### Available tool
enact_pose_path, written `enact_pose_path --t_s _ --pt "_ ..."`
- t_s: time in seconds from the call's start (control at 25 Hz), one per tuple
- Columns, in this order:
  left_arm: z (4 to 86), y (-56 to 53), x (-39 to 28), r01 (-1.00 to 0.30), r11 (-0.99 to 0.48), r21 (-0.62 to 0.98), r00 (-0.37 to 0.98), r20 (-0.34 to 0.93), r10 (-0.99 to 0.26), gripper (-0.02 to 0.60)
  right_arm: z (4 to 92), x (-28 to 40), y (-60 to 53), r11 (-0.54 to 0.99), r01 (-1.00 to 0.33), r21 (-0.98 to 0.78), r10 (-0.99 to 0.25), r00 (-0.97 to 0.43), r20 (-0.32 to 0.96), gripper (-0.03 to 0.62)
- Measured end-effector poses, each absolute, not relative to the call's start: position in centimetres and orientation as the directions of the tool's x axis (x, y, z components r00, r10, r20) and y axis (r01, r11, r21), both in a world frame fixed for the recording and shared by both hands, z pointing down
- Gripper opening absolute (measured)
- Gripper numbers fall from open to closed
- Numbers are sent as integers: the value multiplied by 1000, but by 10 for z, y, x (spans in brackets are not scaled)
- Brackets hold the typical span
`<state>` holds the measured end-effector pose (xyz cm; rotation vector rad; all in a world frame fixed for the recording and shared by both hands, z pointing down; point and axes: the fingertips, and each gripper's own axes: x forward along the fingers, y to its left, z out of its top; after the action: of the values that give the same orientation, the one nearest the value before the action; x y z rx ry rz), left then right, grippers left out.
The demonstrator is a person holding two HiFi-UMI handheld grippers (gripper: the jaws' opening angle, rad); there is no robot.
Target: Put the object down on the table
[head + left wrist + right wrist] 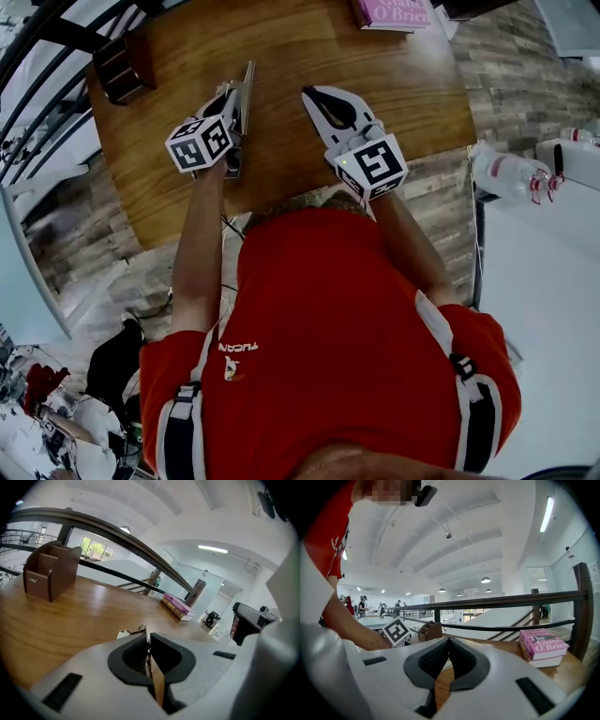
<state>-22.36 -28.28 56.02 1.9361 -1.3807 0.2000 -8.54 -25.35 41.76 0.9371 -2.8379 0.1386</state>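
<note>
Head view: the left gripper point(232, 101), jaws clamped on a thin, flat brown board point(247, 89) held on edge over the near side of the wooden table point(281, 42), should probably lay it flat and low before releasing, while the right gripper point(323, 101), closed and empty, hovers alongside.

1. Looks like the upper level of a large open office hall.
2. Shows a dark railing point(487, 603), high white ceiling point(454, 527), round lamps point(485, 580), distant people point(361, 605).
3. Carries a pink book point(541, 644) and a desk organizer point(49, 571) on a wooden worktop point(281, 75).
</note>
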Motion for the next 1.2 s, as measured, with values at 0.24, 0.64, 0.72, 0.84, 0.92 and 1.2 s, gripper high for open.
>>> enact_pose_path --t_s 0.24,0.64,0.72,0.84,0.92,1.2 --pt "569 -285 -233 -878 -124 463 385 528 -757 61 421 -86 -256 801 -597 -42 -582 -793 180 25" --pt "572 -282 -240 -891 -115 439 358 523 -773 254 422 -90 -255 805 -592 -47 -576 -798 178 25" --pt "572 -280 -243 -896 -111 430 350 530 -773 261 421 -92 -254 807 -589 -46 -574 -800 175 25" --pt "569 -277 -251 -908 -95 407 320 532 -784 267 418 -94 -253 810 -585 -44 -572 -803 169 25" --pt "564 -274 -258 -918 -84 387 296 530 -795 268 417 -96 -252 812 -582 -42 -569 -806 164 25" --pt "499 -263 -263 -948 -145 282 252 391 -885 268 404 -103 -248 821 -569 -47 -560 -819 126 25"
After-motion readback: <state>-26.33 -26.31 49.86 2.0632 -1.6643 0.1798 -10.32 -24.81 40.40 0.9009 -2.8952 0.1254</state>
